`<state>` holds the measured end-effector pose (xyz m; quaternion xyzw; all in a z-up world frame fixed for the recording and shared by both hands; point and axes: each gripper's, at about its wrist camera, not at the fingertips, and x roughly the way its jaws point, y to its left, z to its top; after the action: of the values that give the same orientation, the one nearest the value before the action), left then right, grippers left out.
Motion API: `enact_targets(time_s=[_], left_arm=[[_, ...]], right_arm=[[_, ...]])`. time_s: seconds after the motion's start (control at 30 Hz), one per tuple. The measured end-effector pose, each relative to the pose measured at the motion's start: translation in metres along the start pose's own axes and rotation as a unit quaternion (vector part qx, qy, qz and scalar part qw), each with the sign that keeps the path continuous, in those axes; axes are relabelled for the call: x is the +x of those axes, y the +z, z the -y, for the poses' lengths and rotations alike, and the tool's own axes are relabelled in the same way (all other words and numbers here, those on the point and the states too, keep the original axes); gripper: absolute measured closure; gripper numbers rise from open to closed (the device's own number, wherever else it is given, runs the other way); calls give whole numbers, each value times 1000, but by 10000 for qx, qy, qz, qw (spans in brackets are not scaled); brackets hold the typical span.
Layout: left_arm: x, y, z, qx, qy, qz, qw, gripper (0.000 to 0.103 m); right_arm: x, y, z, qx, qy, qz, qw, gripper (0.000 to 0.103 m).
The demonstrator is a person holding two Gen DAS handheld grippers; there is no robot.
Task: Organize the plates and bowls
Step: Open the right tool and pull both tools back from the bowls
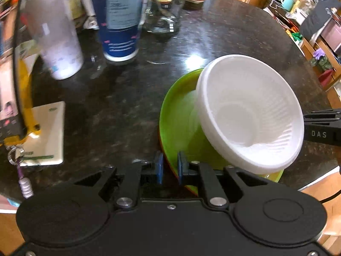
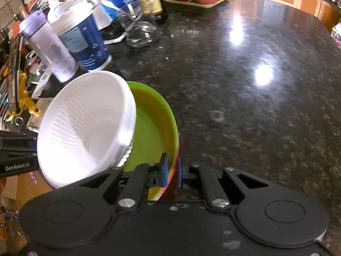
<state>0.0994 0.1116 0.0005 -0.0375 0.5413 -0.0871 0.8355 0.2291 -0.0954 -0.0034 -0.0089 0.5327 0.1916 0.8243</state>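
Left wrist view: both grippers, left gripper [image 1: 169,166] and right gripper [image 2: 172,171], pinching plate stack [image 1: 177,115] rims; tilted white bowls [image 1: 251,117] liable to slide off onto table [image 1: 119,106].

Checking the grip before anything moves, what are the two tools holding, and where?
Both hold the plates by the rim, left tool and right tool on opposite edges.

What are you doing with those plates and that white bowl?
A person is holding a stack of plates, green plate on top, with two tongs, one on each side. The left tongs and the right tongs are both shut on the stack's rim. A stack of white bowls sits tilted on the green plate, over the dark countertop.
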Motion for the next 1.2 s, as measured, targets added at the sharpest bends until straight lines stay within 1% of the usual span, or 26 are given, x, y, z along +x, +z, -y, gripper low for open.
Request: enact_targets(time_s=[0.27,0.43,0.7,0.8,0.93,1.1,1.2], left_arm=[[18,17,48,240,-148,-67,9996,85],[30,28,81,332,-145,-29,9993,85],[53,47,130,279,-99,54,9995,85],[60,53,144,212,-44,94,9997,85],[69,60,159,84,34,169,9998,85],[77,66,169,-133,310,336,9989,85],[75,64,171,-292,423,418,9978,85]], right_arm=[[-19,-12,53,374,-190,88,9991,94],[-29,-18,89,592,-310,178,9976,95],[-45,-18,141,737,-522,340,9953,95],[-48,-15,162,794,-487,366,9950,95],[-43,-6,176,810,-417,399,9950,95],[-42,-3,192,789,-145,409,9959,93],[-43,-3,197,724,4,461,9963,89]])
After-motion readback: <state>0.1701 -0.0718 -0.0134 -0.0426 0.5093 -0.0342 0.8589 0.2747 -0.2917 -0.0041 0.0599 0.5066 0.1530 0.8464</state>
